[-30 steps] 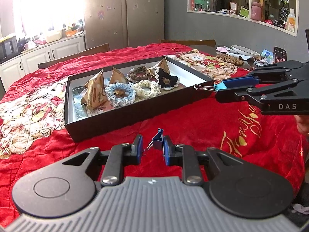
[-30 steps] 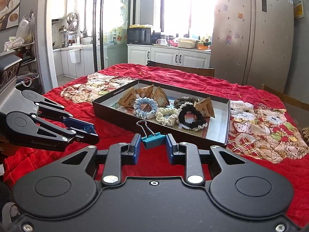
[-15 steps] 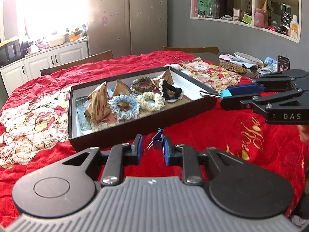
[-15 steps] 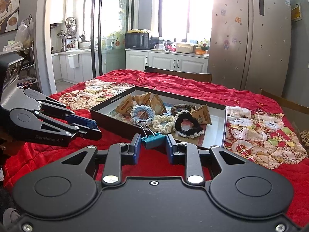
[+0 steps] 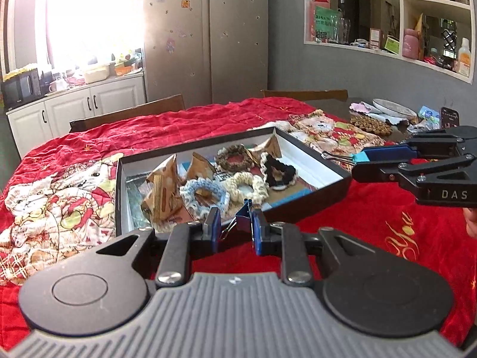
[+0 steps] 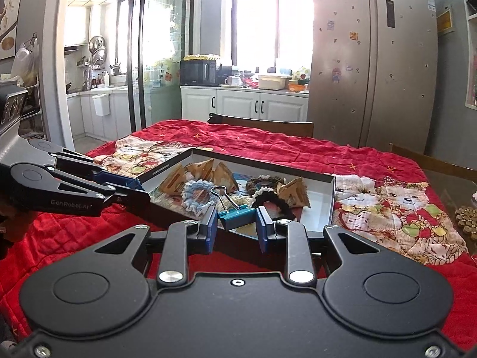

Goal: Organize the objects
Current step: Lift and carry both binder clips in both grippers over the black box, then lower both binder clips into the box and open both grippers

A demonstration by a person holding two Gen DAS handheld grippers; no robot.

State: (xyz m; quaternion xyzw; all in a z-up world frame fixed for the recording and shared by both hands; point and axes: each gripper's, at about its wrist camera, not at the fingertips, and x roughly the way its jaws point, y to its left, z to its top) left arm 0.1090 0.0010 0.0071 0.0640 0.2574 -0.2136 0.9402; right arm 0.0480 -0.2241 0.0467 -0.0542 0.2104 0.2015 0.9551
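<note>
Left wrist view: left tongs clenched on a small dark blue binder clip, pinched between the blue pads w/ its wire handles poking out toward the left pad. Clip hangs just above the near wall of the black tray, over the red quilted cloth on the worktop. To the right in this view, right tongs come in from the side, grasping a teal binder clip; its wire handles point toward the tray's right corner, above the rim.

Right wrist view: right tongs clenched on the teal binder clip, held tilted between the pads, handles up and away from the camera. Clip is over the tray's near edge; can't tell if it touches the rim. Left tongs show at left, near the tray's left corner.

Inside the tray: light blue crochet scrunchie, cream scrunchie, black scrunchie w/ pale edging, brown scrunchie further back, plus several tan triangular paper packets, all bunched together mid-tray. White tray floor shows at the right end.

Beyond: wooden chair backs at the worktop's far side, grey fridge, white cabinets under a bright window.
</note>
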